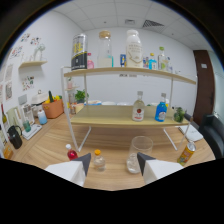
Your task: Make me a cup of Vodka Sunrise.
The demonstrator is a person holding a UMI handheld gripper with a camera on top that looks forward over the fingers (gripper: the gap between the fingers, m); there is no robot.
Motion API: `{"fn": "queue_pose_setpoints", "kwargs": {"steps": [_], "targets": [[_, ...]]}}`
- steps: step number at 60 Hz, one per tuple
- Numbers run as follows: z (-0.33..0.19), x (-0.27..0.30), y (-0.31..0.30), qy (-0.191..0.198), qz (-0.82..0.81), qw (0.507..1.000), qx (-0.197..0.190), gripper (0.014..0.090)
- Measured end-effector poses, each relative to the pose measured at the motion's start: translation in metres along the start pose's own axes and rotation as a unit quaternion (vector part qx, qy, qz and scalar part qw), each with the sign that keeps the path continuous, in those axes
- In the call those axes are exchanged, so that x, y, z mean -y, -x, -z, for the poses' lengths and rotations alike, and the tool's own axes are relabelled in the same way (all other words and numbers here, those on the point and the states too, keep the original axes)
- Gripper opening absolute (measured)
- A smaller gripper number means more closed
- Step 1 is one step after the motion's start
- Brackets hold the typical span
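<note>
A two-tier shelf (125, 121) fills the middle of the frame. Its top tier holds three big bottles (133, 49) and several small ones I can't count. Its lower tier, centre right, carries two bottles: one clear with a red label (138, 107), one blue (161, 108). On the table (45, 150) at bottom centre, one empty glass (138, 153) stands between my fingers (82, 162), nearer the right one, gaps either side. My claw (114, 164) is released. One small orange-capped bottle (99, 159) sits by the left finger.
</note>
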Motion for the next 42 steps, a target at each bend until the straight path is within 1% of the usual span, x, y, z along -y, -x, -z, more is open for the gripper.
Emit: {"fn": "queue_pose_setpoints", "kwargs": {"steps": [10,15,21,32,33,34,39,42], "targets": [[0.032,-0.019,-0.049,0.021,-0.005,0.999,-0.032,0.0862],[0.043,-0.011,-0.073,0.022,-0.009,0.999,-0.047,0.0866],[0.052,0.036,-0.094,-0.013,-0.021,0.998,-0.057,0.0865],[0.041,0.157,-0.127,-0.097,-0.02,0.993,-0.062,0.0864],[0.039,0.167,-0.13,-0.103,-0.02,0.993,-0.061,0.0815],[0.036,0.177,-0.131,-0.11,-0.02,0.992,-0.06,0.0863],[0.018,0.222,-0.144,-0.132,-0.022,0.989,-0.056,0.0858],[0.005,0.242,-0.151,-0.138,-0.025,0.989,-0.055,0.0837]]}}
